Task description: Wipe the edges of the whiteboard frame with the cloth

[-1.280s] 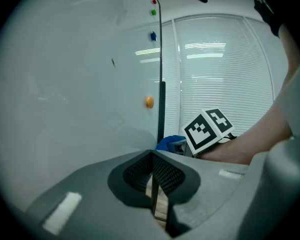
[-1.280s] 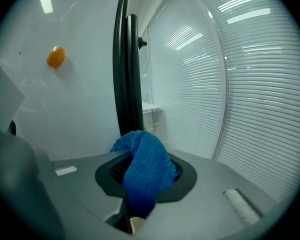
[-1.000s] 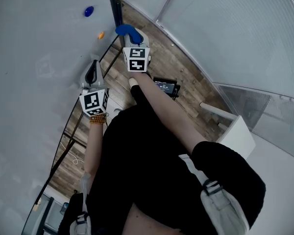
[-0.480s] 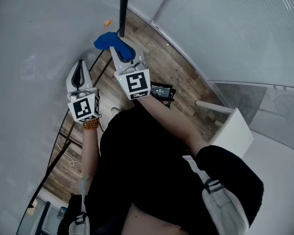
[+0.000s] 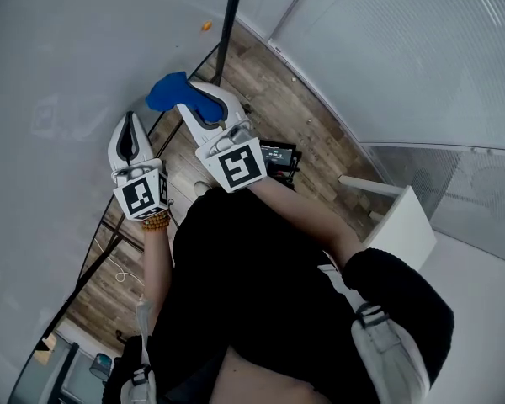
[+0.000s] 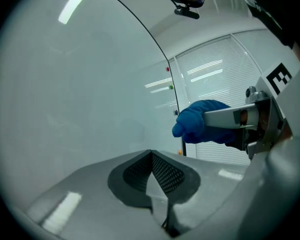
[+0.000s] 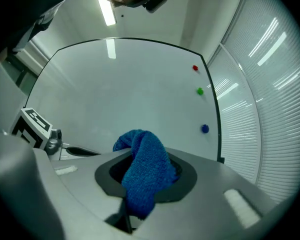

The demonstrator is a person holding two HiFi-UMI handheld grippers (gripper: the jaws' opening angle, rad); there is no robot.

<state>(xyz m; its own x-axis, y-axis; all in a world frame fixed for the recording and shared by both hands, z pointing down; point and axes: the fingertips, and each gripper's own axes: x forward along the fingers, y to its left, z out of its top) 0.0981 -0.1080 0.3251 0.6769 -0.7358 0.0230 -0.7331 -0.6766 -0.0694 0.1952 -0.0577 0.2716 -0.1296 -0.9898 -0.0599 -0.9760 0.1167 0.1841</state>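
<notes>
1. In the head view, the right claw (image 5: 204, 103) holds the blue cloth (image 5: 164, 93) up by the whiteboard (image 5: 59, 74), near its dark frame edge (image 5: 229, 23). The left claw (image 5: 131, 124) is just beside it.
2. Only the right gripper view shows those jaws clamped on the cloth. It also shows a red magnet (image 7: 195, 68), a green magnet (image 7: 200, 90) and a blue magnet (image 7: 204, 128) along the board's right edge.
3. Only the left gripper view shows the left jaws pressed together with nothing between them.

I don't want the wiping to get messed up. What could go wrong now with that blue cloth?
The blue cloth is only pinched in the right tool, with loose ends sticking out, so hard rubbing might tug it free. The blue magnet sits close to the whiteboard frame, so a wide wipe could knock it off.
</notes>
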